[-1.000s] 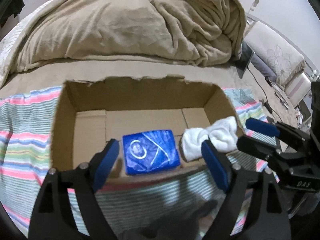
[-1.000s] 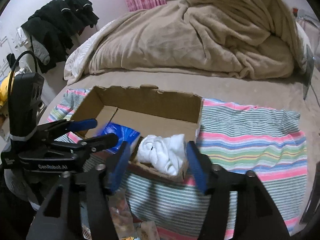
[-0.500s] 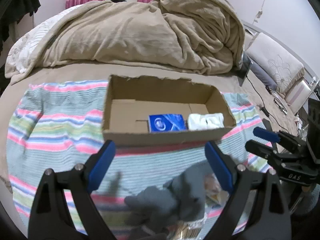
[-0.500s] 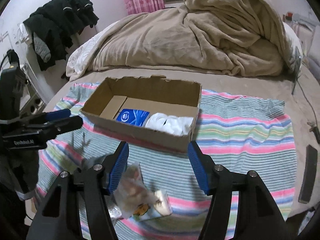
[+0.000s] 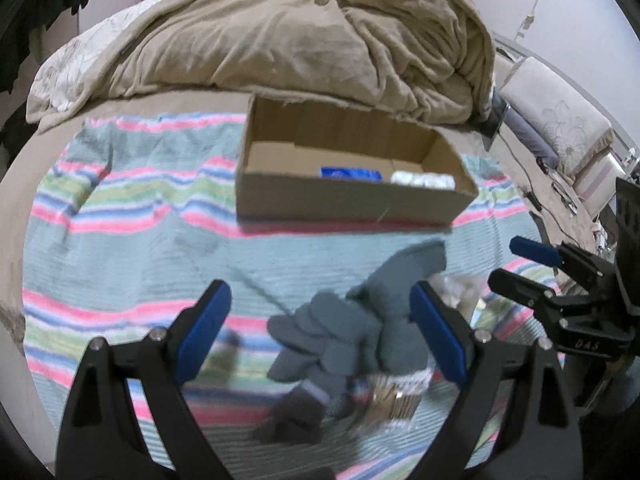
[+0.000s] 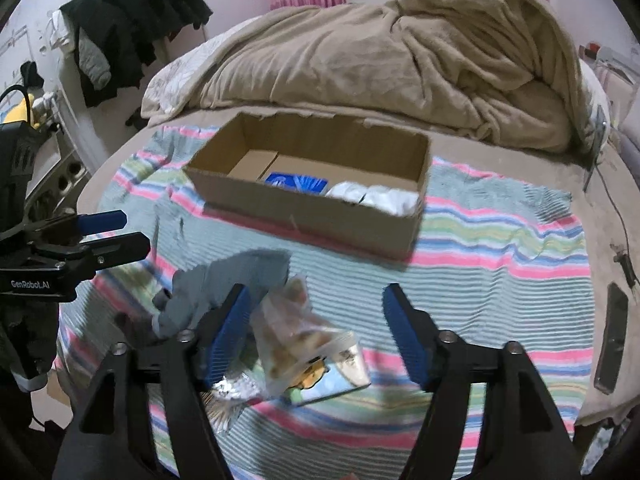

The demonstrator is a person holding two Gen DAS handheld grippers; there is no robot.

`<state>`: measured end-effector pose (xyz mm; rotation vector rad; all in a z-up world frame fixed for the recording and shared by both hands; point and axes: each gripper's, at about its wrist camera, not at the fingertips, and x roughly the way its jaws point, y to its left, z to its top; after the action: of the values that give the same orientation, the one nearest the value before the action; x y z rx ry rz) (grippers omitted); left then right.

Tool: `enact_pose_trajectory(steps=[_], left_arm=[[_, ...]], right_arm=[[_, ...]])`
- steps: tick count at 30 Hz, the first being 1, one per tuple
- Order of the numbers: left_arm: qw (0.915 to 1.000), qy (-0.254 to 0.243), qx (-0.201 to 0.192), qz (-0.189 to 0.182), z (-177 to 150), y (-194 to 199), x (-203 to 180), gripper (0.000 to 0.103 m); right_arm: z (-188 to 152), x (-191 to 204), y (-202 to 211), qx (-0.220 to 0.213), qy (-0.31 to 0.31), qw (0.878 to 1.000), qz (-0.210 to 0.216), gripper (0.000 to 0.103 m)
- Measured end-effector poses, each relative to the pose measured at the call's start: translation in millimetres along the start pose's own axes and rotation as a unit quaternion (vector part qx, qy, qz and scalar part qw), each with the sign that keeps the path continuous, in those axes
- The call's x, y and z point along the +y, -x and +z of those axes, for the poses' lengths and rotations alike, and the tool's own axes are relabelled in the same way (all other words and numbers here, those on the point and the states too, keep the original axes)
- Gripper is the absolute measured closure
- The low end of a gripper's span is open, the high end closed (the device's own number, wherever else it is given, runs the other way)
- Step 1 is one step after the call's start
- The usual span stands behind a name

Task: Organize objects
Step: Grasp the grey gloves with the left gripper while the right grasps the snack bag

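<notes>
**2 grippers over the leftover pile, box half filled**

Cardboard box (image 6: 308,216) sits on the striped blanket (image 6: 500,248), near the heaped beige duvet (image 6: 400,64). Inside it, against the near wall, lie a blue packet (image 6: 298,182) and just beside it a white rolled cloth (image 6: 376,198); the other end of the box is bare cardboard.

Nearer us, on the blanket, is the loose pile. A grey garment (image 5: 360,320) lies crumpled there, blurred, with a clear plastic bag of snacks (image 6: 296,328) touching it and a small printed packet (image 6: 320,384) under the bag.

Left gripper (image 5: 320,332) hangs above the grey garment with its blue pads spread wide, gripping nothing; the cloth shows in the gap below. Right gripper (image 6: 316,336) is angled down over the snack bag, and its jaws are opening; the bag lies between them beneath, not pinched. A dark flat device (image 6: 610,336) lies well off at the blanket's edge.
</notes>
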<state>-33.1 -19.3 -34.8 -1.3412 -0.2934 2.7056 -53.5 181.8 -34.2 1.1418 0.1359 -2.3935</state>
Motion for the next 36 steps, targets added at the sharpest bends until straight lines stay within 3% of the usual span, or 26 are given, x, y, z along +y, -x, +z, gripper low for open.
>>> enact_pose_trajectory(steps=[17, 21, 26, 36], left_arm=[[0.9985, -0.014, 0.05, -0.019, -27.5, -31.4, -19.4, 0.011], [0.9978, -0.023, 0.058, -0.02, -26.2, -39.6, -28.2, 0.011], [0.9967, -0.039, 0.067, -0.026, -25.2, -55.4, -41.9, 0.011], [0.9922, -0.064, 0.107, -0.007, -30.7, -99.8, -56.9, 0.011]], right_arm=[[-22.3, 16.9, -44.1, 0.043, 0.054, 0.997, -0.029, 0.027], [-27.0, 7.9, -52.2, 0.049, 0.038, 0.998, -0.012, 0.027], [-25.9, -1.3, -48.9, 0.038, 0.02, 0.999, 0.013, 0.038], [-26.1, -28.1, -33.2, 0.017, -0.019, 1.0, 0.014, 0.038]])
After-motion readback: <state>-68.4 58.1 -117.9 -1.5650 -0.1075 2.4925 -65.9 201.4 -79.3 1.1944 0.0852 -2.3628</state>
